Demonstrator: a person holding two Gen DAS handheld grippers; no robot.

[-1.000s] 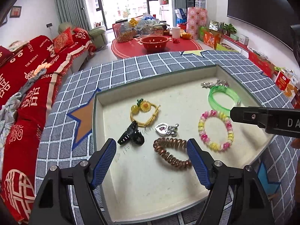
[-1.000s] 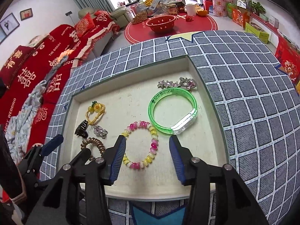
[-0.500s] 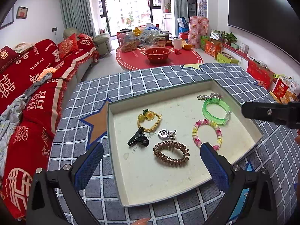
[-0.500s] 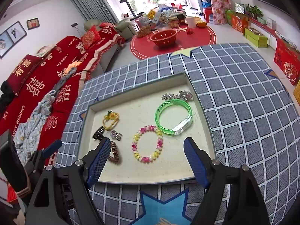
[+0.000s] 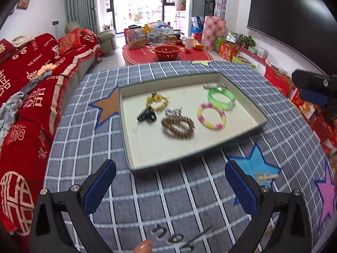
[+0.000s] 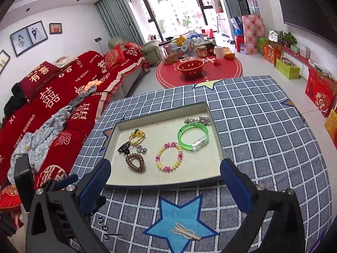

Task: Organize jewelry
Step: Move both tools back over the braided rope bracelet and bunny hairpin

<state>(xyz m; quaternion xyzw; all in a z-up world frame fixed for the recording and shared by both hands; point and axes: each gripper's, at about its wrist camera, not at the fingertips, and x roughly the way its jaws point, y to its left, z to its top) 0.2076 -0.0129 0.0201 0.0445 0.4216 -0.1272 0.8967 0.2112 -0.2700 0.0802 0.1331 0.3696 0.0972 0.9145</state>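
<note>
Right wrist view: your right gripper [image 6: 165,181] is opening, empty; your left gripper [image 5: 170,186] spread wide, seemingly empty, before the tray [image 6: 162,182].

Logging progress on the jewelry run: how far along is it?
Done: six pieces lie in the tray, including the green bangle and beaded bracelet. In hand: nothing; left gripper open, right gripper jaws opening, empty. Left: rubber bands on the tablecloth.

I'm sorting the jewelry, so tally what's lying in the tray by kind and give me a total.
Bracelets: 2, green bangle and beaded bracelet
Hair ties: 2, brown coil and yellow tie
Black claw clip: 1
Silver pieces: 2, heart charm and rhinestone piece
Total: 7
</note>
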